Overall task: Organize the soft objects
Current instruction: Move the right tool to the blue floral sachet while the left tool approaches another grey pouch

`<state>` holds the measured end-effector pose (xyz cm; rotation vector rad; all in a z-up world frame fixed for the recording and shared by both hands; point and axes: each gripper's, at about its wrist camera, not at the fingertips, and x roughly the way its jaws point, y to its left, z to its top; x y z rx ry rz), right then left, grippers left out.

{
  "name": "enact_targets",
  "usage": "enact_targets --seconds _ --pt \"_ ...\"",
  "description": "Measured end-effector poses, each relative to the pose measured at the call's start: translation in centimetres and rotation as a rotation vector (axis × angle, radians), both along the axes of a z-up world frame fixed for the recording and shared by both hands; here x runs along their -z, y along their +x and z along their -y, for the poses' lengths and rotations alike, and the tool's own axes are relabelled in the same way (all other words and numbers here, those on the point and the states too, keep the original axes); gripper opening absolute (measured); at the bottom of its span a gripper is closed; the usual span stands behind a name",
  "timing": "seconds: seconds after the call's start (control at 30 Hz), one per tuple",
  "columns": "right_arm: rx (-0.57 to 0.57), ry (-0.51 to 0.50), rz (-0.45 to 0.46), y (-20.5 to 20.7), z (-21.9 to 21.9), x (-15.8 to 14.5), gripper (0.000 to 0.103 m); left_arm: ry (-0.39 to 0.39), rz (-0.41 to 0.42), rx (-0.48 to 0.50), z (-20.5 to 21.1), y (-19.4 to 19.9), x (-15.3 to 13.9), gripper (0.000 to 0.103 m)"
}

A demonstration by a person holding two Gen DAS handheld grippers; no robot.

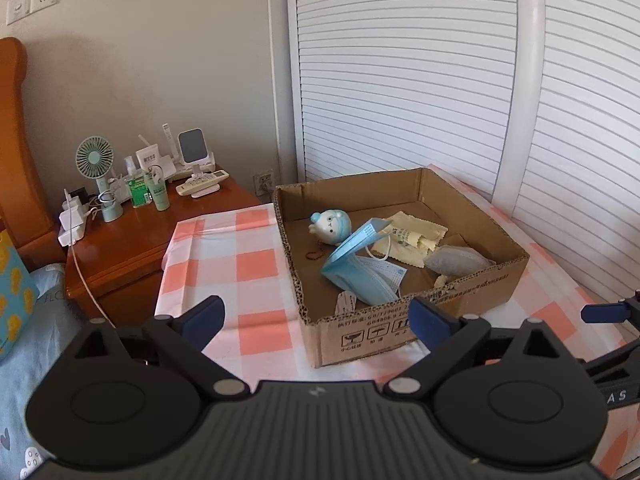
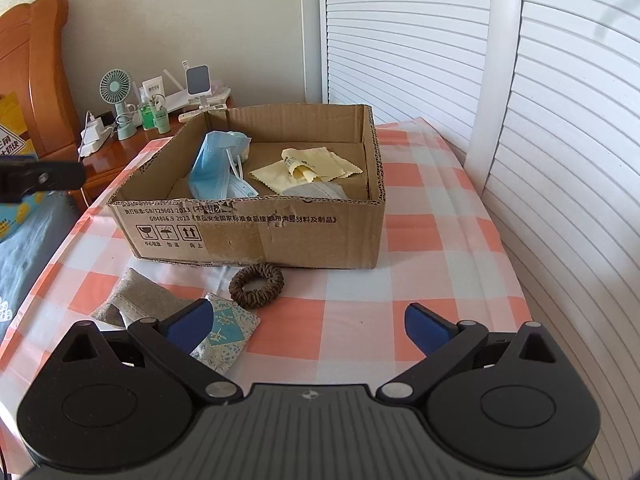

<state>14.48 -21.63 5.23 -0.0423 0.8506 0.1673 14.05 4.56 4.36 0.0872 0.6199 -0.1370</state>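
Note:
An open cardboard box (image 1: pixel 472 300) (image 2: pixel 256 232) stands on the checked tablecloth. In it lie a blue face mask (image 1: pixel 360 264) (image 2: pixel 212 172), a small blue-and-white plush (image 1: pixel 332 224), a yellow cloth (image 1: pixel 416 236) (image 2: pixel 308 170) and a grey mask (image 1: pixel 460 260) (image 2: pixel 316 192). In front of the box lie a brown hair scrunchie (image 2: pixel 256 282), a patterned sachet (image 2: pixel 224 332) and a beige pouch (image 2: pixel 136 300). My left gripper (image 1: pixel 316 320) is open and empty, above the box's near-left corner. My right gripper (image 2: pixel 308 328) is open and empty, just right of the sachet.
A wooden nightstand (image 1: pixel 132 240) at the left holds a small fan (image 1: pixel 94 160), bottles, chargers and a remote. White louvred doors (image 1: pixel 400 80) stand behind the table. A bed with blue bedding (image 1: pixel 32 344) lies at the left.

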Motion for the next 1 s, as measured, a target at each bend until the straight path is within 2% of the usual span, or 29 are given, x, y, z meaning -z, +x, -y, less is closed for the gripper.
enact_targets --seconds 0.2,0.43,0.7,1.0 --pt "0.000 -0.001 -0.013 -0.5 -0.9 0.4 0.103 0.075 0.034 -0.032 0.0 -3.6 1.2 0.102" --pt "-0.030 -0.023 -0.036 -0.4 -2.6 1.4 0.103 0.003 -0.043 -0.039 -0.8 -5.2 3.6 0.102" --pt "-0.054 -0.048 -0.065 0.8 -5.0 3.2 0.103 -0.022 -0.049 -0.063 -2.2 -5.8 4.8 0.102" --pt "-0.012 -0.092 -0.110 3.6 -6.9 5.5 0.103 -0.046 -0.071 -0.084 -3.6 -5.8 5.9 0.102"
